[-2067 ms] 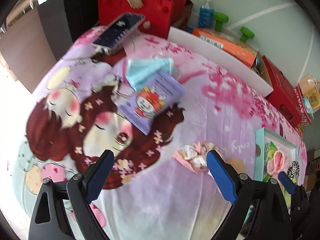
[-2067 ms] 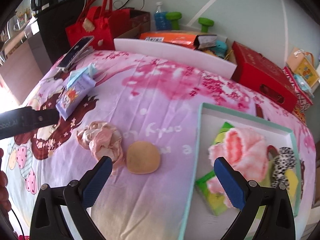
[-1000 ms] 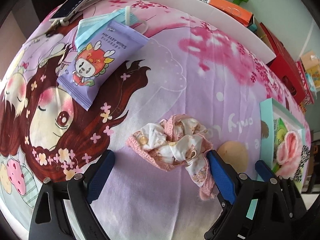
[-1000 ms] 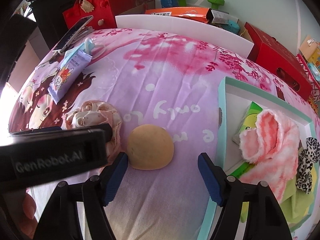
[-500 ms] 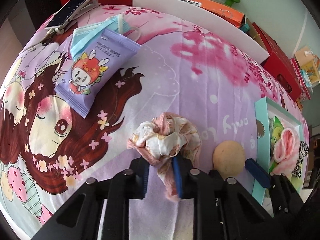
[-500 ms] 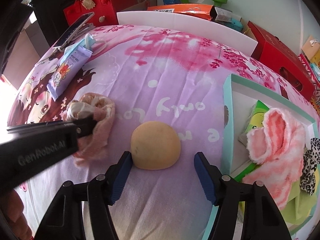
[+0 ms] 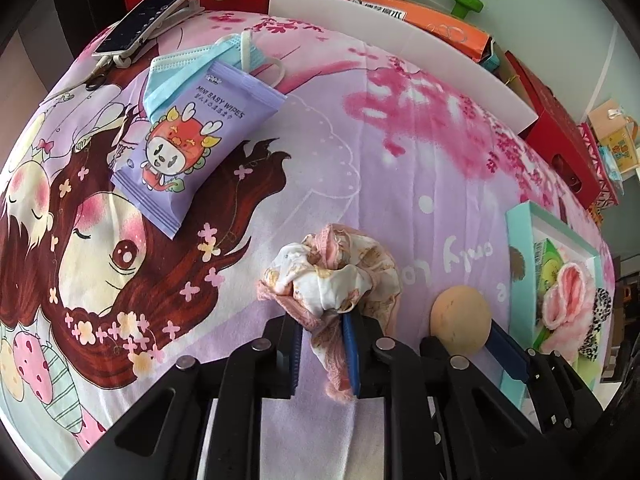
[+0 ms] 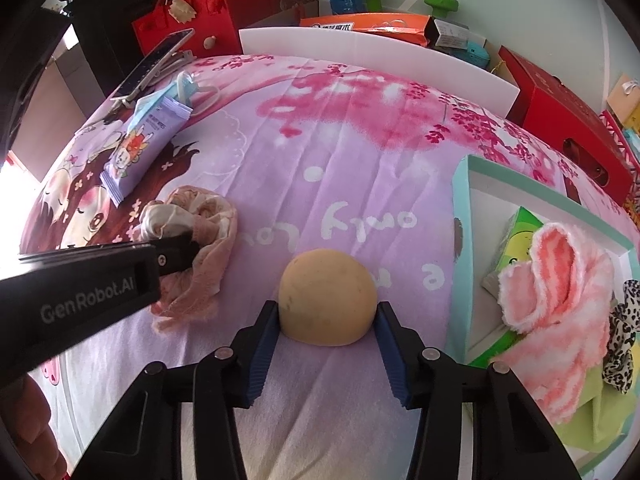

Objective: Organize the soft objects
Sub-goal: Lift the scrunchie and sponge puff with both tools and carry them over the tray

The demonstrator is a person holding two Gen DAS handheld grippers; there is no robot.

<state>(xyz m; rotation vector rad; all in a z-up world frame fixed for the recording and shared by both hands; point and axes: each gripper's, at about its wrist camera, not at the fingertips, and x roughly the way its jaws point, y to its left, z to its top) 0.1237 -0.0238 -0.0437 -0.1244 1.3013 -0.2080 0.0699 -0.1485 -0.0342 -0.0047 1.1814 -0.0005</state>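
My left gripper (image 7: 324, 344) is shut on a pink and white floral scrunchie (image 7: 332, 276) on the cartoon bedsheet; it also shows in the right wrist view (image 8: 200, 220). My right gripper (image 8: 326, 320) is shut on a tan foam ball (image 8: 328, 296), its blue pads touching both sides; the ball also shows in the left wrist view (image 7: 460, 318). A teal-rimmed box (image 8: 460, 208) at the right holds a pink fluffy cloth (image 8: 560, 280), a leopard scrunchie (image 8: 622, 344) and green items.
A purple baby wipes pack (image 7: 192, 148) with a blue face mask (image 7: 188, 64) lies at the far left, a phone (image 7: 152, 12) behind it. A white board (image 7: 400, 48), red bags and boxes (image 8: 560, 112) line the far edge.
My left gripper closed on the scrunchie and gathered it up. My right gripper moved forward and its jaws narrowed onto the foam ball.
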